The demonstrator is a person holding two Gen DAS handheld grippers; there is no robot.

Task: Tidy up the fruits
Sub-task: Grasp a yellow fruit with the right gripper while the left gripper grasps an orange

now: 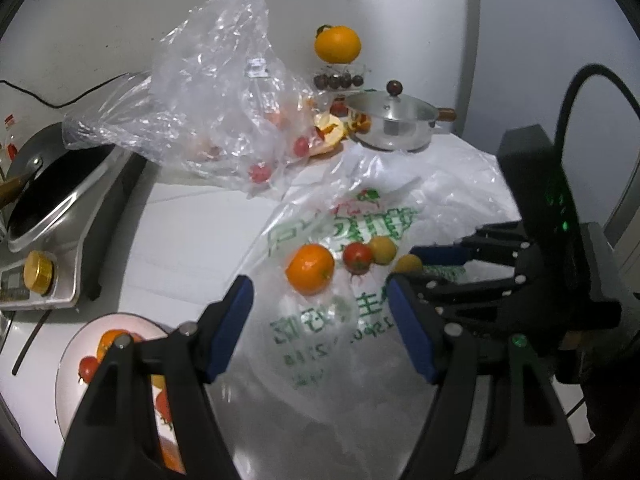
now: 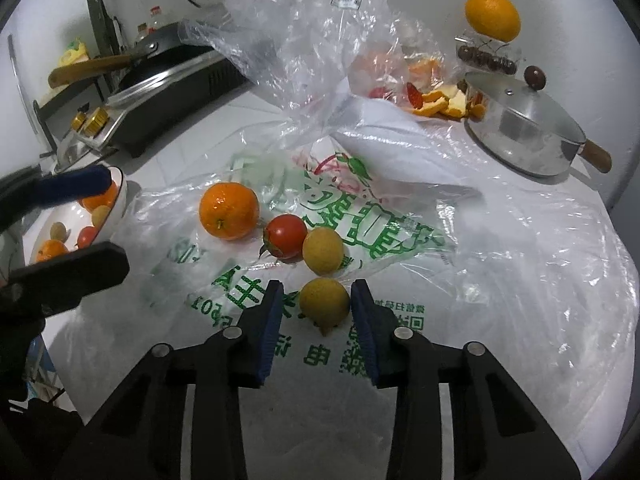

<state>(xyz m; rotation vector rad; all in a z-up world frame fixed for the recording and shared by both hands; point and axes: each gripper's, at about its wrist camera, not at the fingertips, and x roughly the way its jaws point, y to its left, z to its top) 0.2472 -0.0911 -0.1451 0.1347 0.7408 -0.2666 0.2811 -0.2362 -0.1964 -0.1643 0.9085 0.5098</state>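
On a flattened printed plastic bag lie an orange, a red tomato and two small yellow fruits. My right gripper straddles the nearer yellow fruit. Its right pad touches the fruit, while a slit of bag shows at the left pad. The other yellow fruit rests against the tomato. My left gripper hangs open and empty over the bag, just short of the orange. At the left, a white bowl holds several fruits.
A stove with a dark wok fills the far left. A crumpled clear bag with fruit inside lies at the back. Beside it are peels, a lidded steel pot and an orange on a glass stand.
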